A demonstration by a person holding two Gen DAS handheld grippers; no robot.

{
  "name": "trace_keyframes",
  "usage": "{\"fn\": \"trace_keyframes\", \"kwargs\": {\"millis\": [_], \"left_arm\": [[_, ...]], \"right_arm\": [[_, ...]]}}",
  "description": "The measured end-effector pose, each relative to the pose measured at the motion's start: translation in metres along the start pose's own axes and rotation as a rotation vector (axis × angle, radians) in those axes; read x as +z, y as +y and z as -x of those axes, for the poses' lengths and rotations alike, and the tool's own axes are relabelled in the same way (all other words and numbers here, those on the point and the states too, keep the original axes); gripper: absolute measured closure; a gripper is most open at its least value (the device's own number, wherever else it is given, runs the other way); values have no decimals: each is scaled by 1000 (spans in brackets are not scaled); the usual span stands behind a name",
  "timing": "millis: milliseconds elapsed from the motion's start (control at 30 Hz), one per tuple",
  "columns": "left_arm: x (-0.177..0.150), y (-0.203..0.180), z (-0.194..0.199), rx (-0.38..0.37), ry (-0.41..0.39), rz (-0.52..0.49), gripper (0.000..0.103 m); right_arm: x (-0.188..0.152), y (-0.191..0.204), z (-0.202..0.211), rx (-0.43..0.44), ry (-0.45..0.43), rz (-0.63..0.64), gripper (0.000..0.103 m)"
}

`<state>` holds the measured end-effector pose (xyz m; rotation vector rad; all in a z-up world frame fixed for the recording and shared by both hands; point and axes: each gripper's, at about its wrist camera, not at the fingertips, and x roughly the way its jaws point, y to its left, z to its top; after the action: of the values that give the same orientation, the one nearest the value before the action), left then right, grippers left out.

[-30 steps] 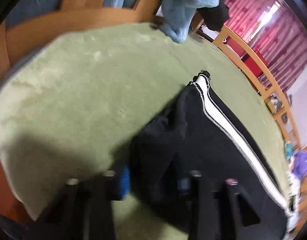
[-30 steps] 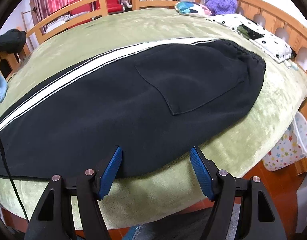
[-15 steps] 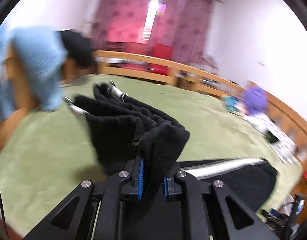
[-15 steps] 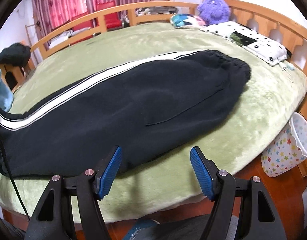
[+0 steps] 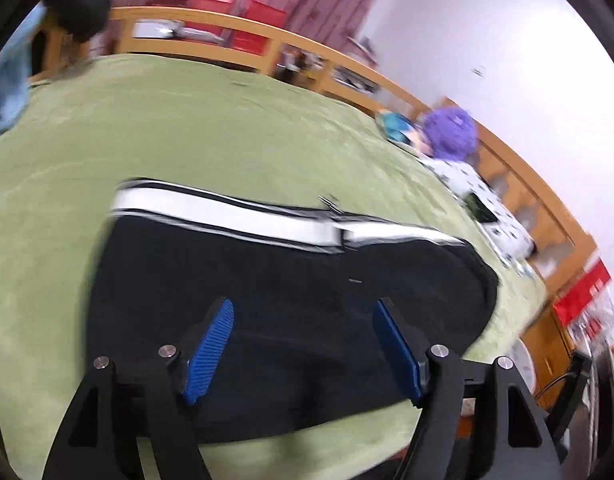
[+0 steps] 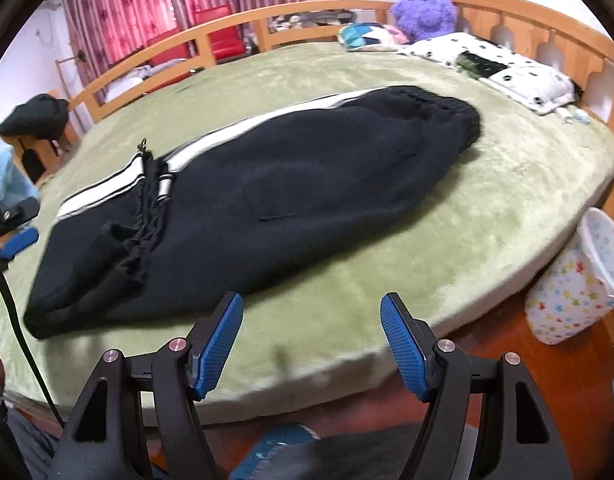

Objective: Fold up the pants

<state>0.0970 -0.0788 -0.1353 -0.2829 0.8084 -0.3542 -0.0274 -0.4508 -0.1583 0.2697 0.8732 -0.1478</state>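
Observation:
Black pants (image 5: pixel 267 272) with a white side stripe lie folded in half on the green bed cover (image 5: pixel 187 120). In the right wrist view the leg cuffs (image 6: pixel 147 200) rest on top of the pants (image 6: pixel 287 184), left of the middle. My left gripper (image 5: pixel 303 312) hovers over the black cloth. Its jaws are opening and nothing is pressed between the pads. My right gripper (image 6: pixel 311 304) stands open above the near bed edge, short of the pants, holding nothing. One blue pad (image 6: pixel 19 242) of the left gripper shows at the far left.
A wooden rail (image 6: pixel 235 20) rings the bed. A purple plush toy (image 6: pixel 425 10) and a spotted pillow (image 6: pixel 507 68) lie at the far right. A star-patterned bin (image 6: pixel 579 280) stands on the floor to the right. A person's shoe (image 6: pixel 275 446) is below.
My left gripper carried the leg ends up and across onto the upper pants, then let go and opened. The pants went from full length to folded. My right gripper drew back slightly, still open.

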Motion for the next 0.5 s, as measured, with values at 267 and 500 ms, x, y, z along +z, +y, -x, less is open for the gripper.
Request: {"fn": "trace_keyframes", "kwargs": {"millis": [267, 500], "left_arm": [[-23, 98, 18, 252, 37, 108, 26], [-58, 134, 5, 143, 130, 224, 26]], "right_arm": [[33, 77, -51, 319, 45, 20, 32], [45, 113, -118, 351, 226, -43, 29]]}}
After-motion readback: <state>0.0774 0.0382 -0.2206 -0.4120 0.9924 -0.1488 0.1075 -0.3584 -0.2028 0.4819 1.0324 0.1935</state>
